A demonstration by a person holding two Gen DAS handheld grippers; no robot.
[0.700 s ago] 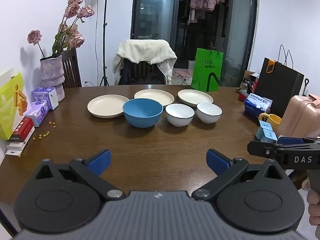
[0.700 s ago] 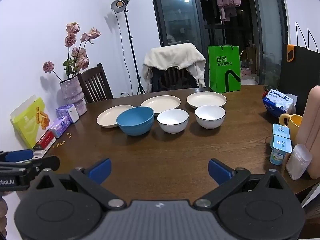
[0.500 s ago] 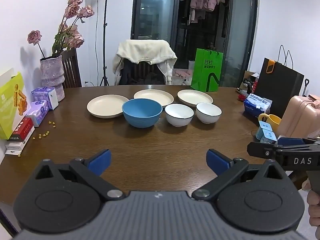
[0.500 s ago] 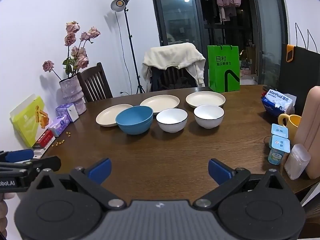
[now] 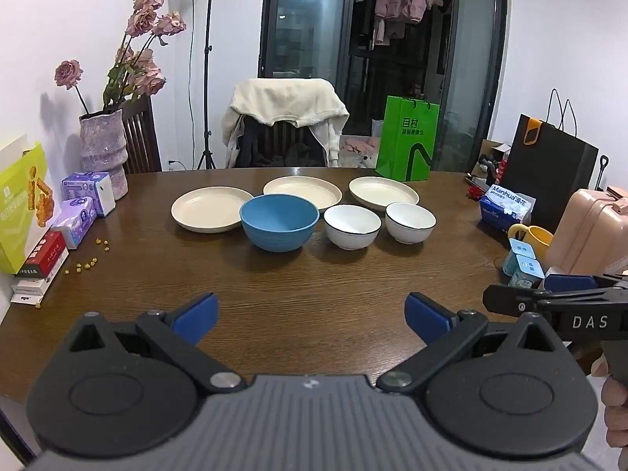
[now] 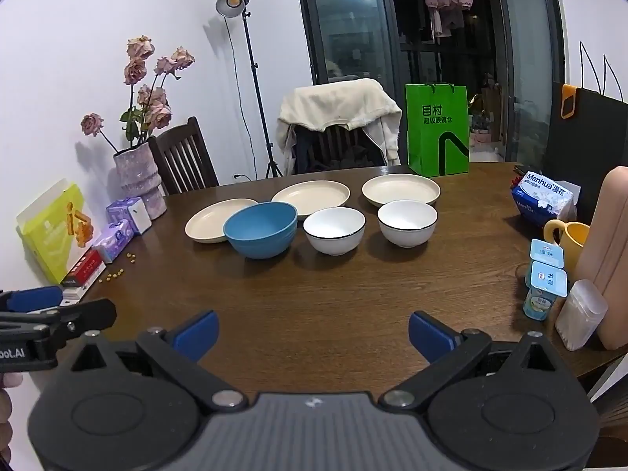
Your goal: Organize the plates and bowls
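Both pairs of jaws stand spread wide with nothing between them: the left gripper (image 5: 311,317) and the right gripper (image 6: 313,334) hang side by side over the near edge of the wooden table (image 5: 314,274), well apart from the dishes. Toward the far side sit a blue bowl (image 5: 279,221) and two white bowls (image 5: 352,226) (image 5: 410,222) in a row, with three cream plates (image 5: 210,210) (image 5: 302,191) (image 5: 384,193) just behind them. A vase of roses (image 5: 104,151) stands at the left edge.
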